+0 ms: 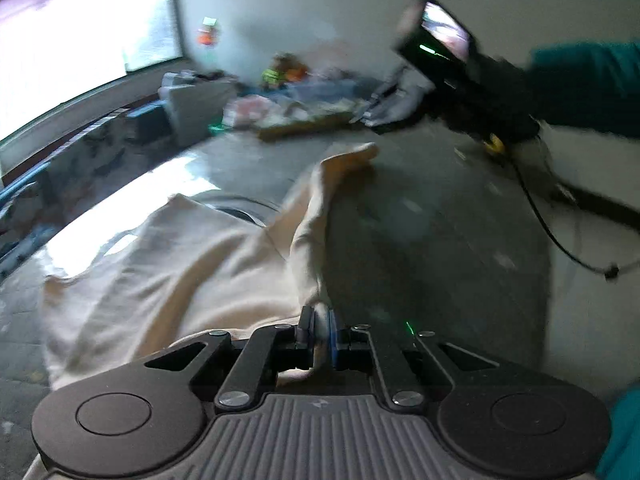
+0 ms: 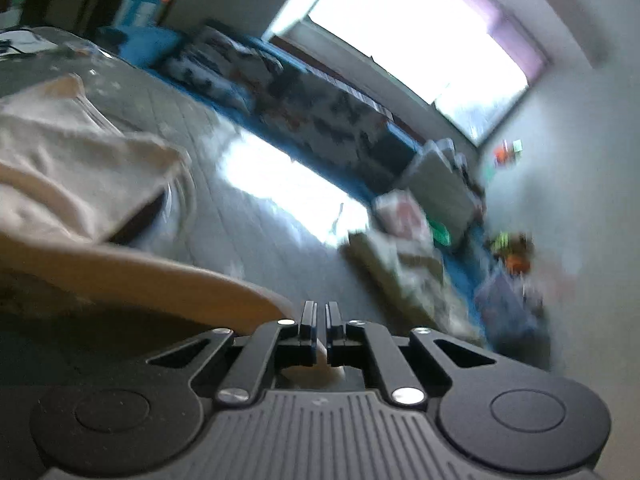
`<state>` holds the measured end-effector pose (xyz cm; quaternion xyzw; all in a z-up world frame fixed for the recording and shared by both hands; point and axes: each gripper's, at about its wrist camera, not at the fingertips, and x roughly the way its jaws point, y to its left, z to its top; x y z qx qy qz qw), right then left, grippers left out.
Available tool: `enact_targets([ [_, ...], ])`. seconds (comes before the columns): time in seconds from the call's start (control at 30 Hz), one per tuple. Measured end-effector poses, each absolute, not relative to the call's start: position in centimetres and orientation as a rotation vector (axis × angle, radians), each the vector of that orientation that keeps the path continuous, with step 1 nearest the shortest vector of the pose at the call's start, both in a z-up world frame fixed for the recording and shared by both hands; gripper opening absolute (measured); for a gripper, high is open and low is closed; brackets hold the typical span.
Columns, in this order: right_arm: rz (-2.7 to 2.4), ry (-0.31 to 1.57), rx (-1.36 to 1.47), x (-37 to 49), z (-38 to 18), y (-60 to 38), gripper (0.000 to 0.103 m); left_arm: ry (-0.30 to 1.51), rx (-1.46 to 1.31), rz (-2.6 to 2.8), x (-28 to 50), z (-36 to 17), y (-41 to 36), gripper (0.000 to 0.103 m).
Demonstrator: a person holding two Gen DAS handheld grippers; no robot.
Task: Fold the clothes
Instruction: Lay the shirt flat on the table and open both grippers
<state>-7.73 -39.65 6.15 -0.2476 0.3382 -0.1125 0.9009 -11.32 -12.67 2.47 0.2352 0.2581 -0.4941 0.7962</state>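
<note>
A cream garment [image 1: 176, 264] lies spread on the grey table [image 1: 420, 220]. My left gripper [image 1: 320, 330] is shut on a gathered edge of the cream garment near the table's front, the cloth pinched between its pads. The right gripper [image 1: 376, 110] shows in the left wrist view, held in the air at the far right by a teal-sleeved arm [image 1: 580, 84]; it is blurred. In the right wrist view the right gripper [image 2: 321, 316] has its jaws close together, with cream cloth [image 2: 316, 372] showing behind the fingers and the garment [image 2: 80, 168] stretching away to the left.
A pile of boxes and toys [image 1: 288, 96] stands at the table's far end by the white wall. A patterned bed with a blue frame [image 2: 304, 112] runs under the bright window [image 2: 420, 28]. A black cable [image 1: 560, 236] trails over the table's right edge.
</note>
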Motion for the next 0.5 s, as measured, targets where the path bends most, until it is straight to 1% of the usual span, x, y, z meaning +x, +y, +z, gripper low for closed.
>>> enact_targets([
  [0.13, -0.277, 0.826, -0.411, -9.3, 4.3, -42.0, 0.007, 0.590, 0.537, -1.138, -12.4, 1.7, -13.2, 0.011],
  [0.17, -0.285, 0.839, -0.386, -9.6, 4.2, -42.5, 0.007, 0.594, 0.534, -1.159, -12.6, 1.9, -13.2, 0.011],
  [0.23, -0.286, 0.842, -0.270, -10.1, 4.6, -43.8, 0.007, 0.584, 0.529, -1.181, -12.9, 2.3, -13.2, 0.015],
  [0.27, -0.283, 0.833, -0.203, -10.3, 5.0, -44.4, 0.010, 0.571, 0.526, -1.185, -13.0, 2.6, -13.3, 0.016],
  [0.3, -0.277, 0.822, -0.146, -10.3, 5.3, -45.0, 0.012, 0.559, 0.520, -1.182, -13.1, 3.0, -13.3, 0.020],
  [0.37, -0.259, 0.799, -0.055, -10.0, 5.8, -45.9, 0.020, 0.545, 0.491, -1.161, -12.8, 3.6, -13.7, 0.024],
  [0.4, -0.251, 0.790, -0.016, -9.6, 5.9, -46.2, 0.021, 0.548, 0.472, -1.150, -12.5, 3.7, -14.0, 0.025],
  [0.47, -0.238, 0.785, 0.052, -8.5, 5.7, -47.0, 0.036, 0.566, 0.433, -1.124, -11.7, 4.0, -14.7, 0.029],
  [0.5, -0.237, 0.789, 0.072, -8.0, 5.4, -47.2, 0.037, 0.575, 0.420, -1.115, -11.4, 3.9, -15.2, 0.033],
])
